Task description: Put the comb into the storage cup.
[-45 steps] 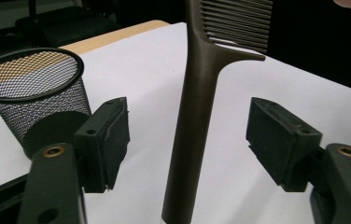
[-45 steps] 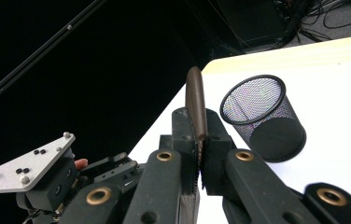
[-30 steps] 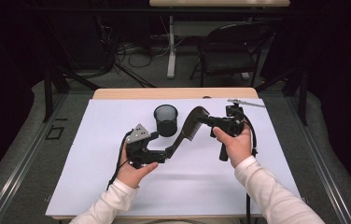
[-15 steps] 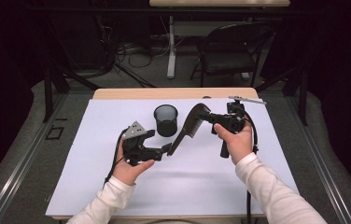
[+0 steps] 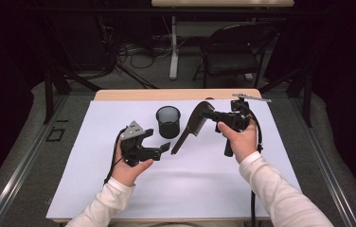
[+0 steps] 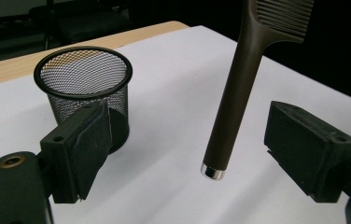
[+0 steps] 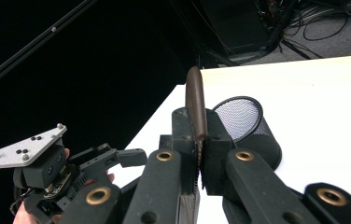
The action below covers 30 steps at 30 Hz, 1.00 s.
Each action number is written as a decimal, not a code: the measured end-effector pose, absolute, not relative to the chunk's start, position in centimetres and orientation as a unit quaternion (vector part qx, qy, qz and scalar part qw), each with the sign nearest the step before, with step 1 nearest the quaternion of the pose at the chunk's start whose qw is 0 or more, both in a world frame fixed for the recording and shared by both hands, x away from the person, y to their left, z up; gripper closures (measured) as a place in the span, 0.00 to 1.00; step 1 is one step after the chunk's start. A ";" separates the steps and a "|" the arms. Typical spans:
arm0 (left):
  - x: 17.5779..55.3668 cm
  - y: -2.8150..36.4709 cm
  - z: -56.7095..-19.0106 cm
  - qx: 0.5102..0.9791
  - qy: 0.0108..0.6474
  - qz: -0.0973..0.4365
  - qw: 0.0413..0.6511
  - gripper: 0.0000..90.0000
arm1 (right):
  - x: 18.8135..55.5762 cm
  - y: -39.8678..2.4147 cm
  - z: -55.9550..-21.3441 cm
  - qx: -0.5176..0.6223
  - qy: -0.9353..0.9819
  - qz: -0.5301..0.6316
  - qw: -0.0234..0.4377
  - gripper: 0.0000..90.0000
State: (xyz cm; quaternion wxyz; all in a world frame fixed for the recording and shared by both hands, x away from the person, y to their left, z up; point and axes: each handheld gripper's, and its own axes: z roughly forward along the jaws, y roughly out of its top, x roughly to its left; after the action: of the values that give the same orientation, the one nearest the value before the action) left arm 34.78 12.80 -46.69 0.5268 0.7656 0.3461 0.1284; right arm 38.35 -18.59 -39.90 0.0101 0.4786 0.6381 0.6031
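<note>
A dark brown comb hangs slanted above the white sheet. My right gripper is shut on its toothed head, which stands on edge between the pads. The handle runs down and left, and its metal-capped end sits between the jaws of my left gripper. That gripper is open, with a gap on each side of the handle. A black mesh cup stands upright just behind the comb; it looks empty.
A white sheet covers the table, whose bare wooden strip runs along the far edge. Beyond the table stand a dark chair and cables on the floor. Each gripper trails a cable along its forearm.
</note>
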 end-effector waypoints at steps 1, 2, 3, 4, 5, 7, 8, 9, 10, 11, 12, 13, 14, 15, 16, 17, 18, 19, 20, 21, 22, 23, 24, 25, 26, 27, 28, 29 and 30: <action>34.8 12.9 -46.7 0.766 0.345 0.130 0.526 0.17 | 38.4 -18.6 -39.8 0.478 0.639 0.603 0.012 0.96; 34.8 12.9 -46.6 0.766 0.345 0.131 0.526 0.17 | 38.4 -18.6 -39.8 0.477 0.639 0.603 0.013 0.96; 34.8 13.0 -46.6 0.765 0.348 0.132 0.526 0.17 | 38.5 -18.5 -39.7 0.477 0.639 0.604 0.014 0.96; 34.9 13.0 -46.6 0.764 0.352 0.136 0.524 0.17 | 38.5 -18.5 -39.6 0.478 0.638 0.604 0.015 0.96; 34.9 13.0 -46.7 0.765 0.352 0.136 0.522 0.17 | 38.6 -18.6 -39.6 0.478 0.638 0.604 0.015 0.96; 35.0 13.1 -46.7 0.764 0.354 0.136 0.522 0.17 | 38.7 -18.6 -39.4 0.479 0.637 0.603 0.018 0.96; 35.0 13.2 -46.7 0.764 0.357 0.135 0.521 0.17 | 38.7 -18.6 -39.4 0.479 0.638 0.602 0.019 0.96; 35.1 13.2 -46.8 0.763 0.358 0.133 0.521 0.17 | 38.8 -18.5 -39.3 0.480 0.638 0.603 0.019 0.96; 35.1 13.2 -46.8 0.762 0.360 0.132 0.522 0.17 | 38.8 -18.5 -39.3 0.479 0.638 0.603 0.020 0.96; 35.2 13.3 -46.8 0.761 0.361 0.130 0.523 0.17 | 38.8 -18.5 -39.2 0.479 0.638 0.602 0.021 0.96; 35.2 13.3 -46.8 0.760 0.362 0.129 0.524 0.17 | 38.9 -18.5 -39.1 0.479 0.638 0.603 0.023 0.96; 35.2 13.4 -46.8 0.761 0.361 0.130 0.523 0.17 | 38.9 -18.5 -39.0 0.479 0.639 0.601 0.023 0.96; 35.3 13.5 -46.8 0.762 0.360 0.130 0.522 0.17 | 38.9 -18.5 -39.0 0.478 0.639 0.602 0.024 0.96; 35.3 13.5 -46.8 0.759 0.363 0.128 0.524 0.17 | 39.0 -18.4 -38.9 0.478 0.640 0.601 0.026 0.96; 35.4 13.6 -46.8 0.759 0.363 0.128 0.525 0.17 | 39.0 -18.4 -38.8 0.478 0.640 0.601 0.027 0.96; 35.4 13.7 -46.8 0.759 0.364 0.128 0.524 0.16 | 39.0 -18.4 -38.7 0.477 0.641 0.601 0.030 0.96; 35.4 13.8 -46.8 0.758 0.364 0.126 0.527 0.15 | 39.1 -18.4 -38.6 0.477 0.640 0.602 0.031 0.96; 35.5 13.9 -46.8 0.758 0.364 0.125 0.526 0.14 | 39.1 -18.4 -38.5 0.477 0.640 0.602 0.033 0.96; 35.5 13.9 -46.8 0.759 0.363 0.126 0.526 0.13 | 39.2 -18.5 -38.4 0.477 0.640 0.601 0.035 0.96; 35.5 14.0 -46.8 0.758 0.362 0.127 0.527 0.12 | 39.3 -18.5 -38.4 0.476 0.640 0.602 0.037 0.96; 35.5 14.1 -46.8 0.758 0.362 0.127 0.528 0.11 | 39.3 -18.5 -38.3 0.477 0.639 0.602 0.038 0.96; 35.6 14.1 -46.8 0.757 0.364 0.125 0.528 0.10 | 39.4 -18.6 -38.3 0.477 0.639 0.602 0.040 0.96; 35.6 14.2 -46.8 0.758 0.363 0.126 0.528 0.09 | 39.5 -18.6 -38.2 0.478 0.638 0.603 0.042 0.96; 35.6 14.2 -46.8 0.759 0.362 0.127 0.526 0.07 | 39.6 -18.7 -38.2 0.478 0.638 0.602 0.043 0.96; 35.7 14.3 -46.8 0.760 0.362 0.125 0.525 0.04 | 39.7 -18.7 -38.1 0.479 0.638 0.602 0.046 0.96; 35.7 14.3 -46.9 0.759 0.363 0.120 0.526 0.02 | 39.8 -18.7 -38.1 0.479 0.637 0.602 0.047 0.96; 35.8 14.4 -46.9 0.761 0.363 0.118 0.525 0.00 | 39.9 -18.7 -38.0 0.479 0.637 0.602 0.049 0.96; 35.8 14.5 -46.9 0.762 0.363 0.119 0.524 0.01 | 39.9 -18.8 -38.0 0.480 0.638 0.600 0.050 0.96; 35.8 14.5 -46.9 0.762 0.363 0.119 0.523 0.01 | 40.0 -18.8 -37.9 0.479 0.637 0.601 0.051 0.96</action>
State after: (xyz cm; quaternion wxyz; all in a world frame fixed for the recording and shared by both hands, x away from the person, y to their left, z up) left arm 35.84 14.50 -46.94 0.5231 0.7621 0.3627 0.1187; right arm 40.02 -18.75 -37.90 0.0511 0.4794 0.6371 0.6014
